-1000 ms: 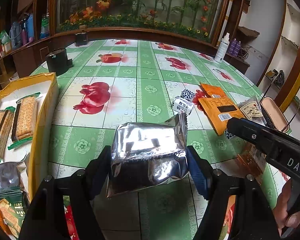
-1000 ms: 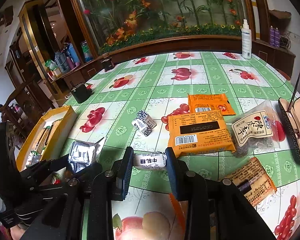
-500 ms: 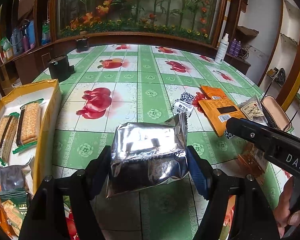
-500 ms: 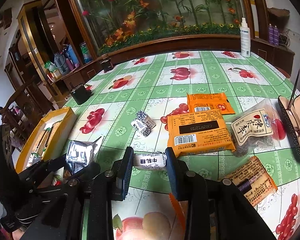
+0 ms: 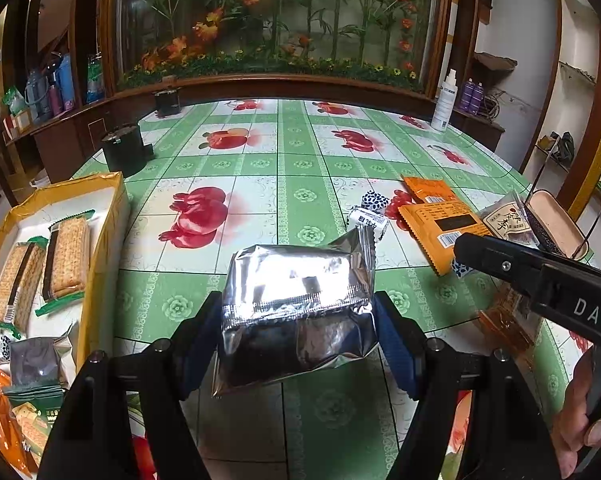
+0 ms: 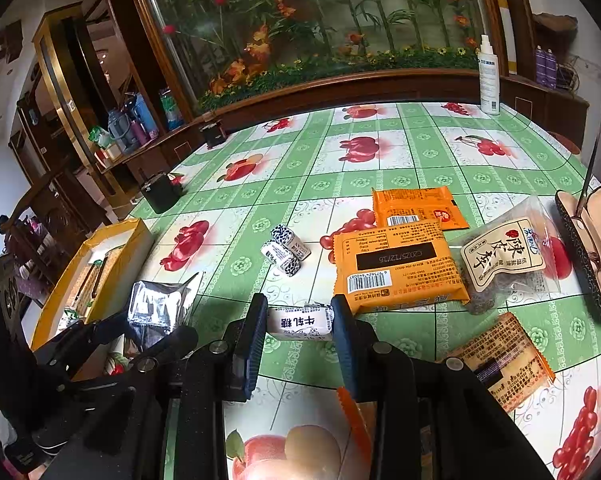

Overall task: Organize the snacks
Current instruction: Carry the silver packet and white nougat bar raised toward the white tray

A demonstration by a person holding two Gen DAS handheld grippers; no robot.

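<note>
The left tool [image 5: 298, 344] grips a silver foil packet [image 5: 296, 312] above the desk [image 5: 300, 192]; the right tool [image 6: 298, 320] pinches a small white candy [image 6: 300, 322] printed "牛轧糖". Both seem mid-carry, so the next move likely calls for swinging left and releasing over the yellow box [image 5: 100, 216], where crackers [image 5: 66, 258] already lie. Farther off, an orange packet [image 6: 396, 266] reads "C2025/12/16".

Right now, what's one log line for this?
left gripper: shut on silver packet | right gripper: shut on white candy | yellow box: partly filled
</note>
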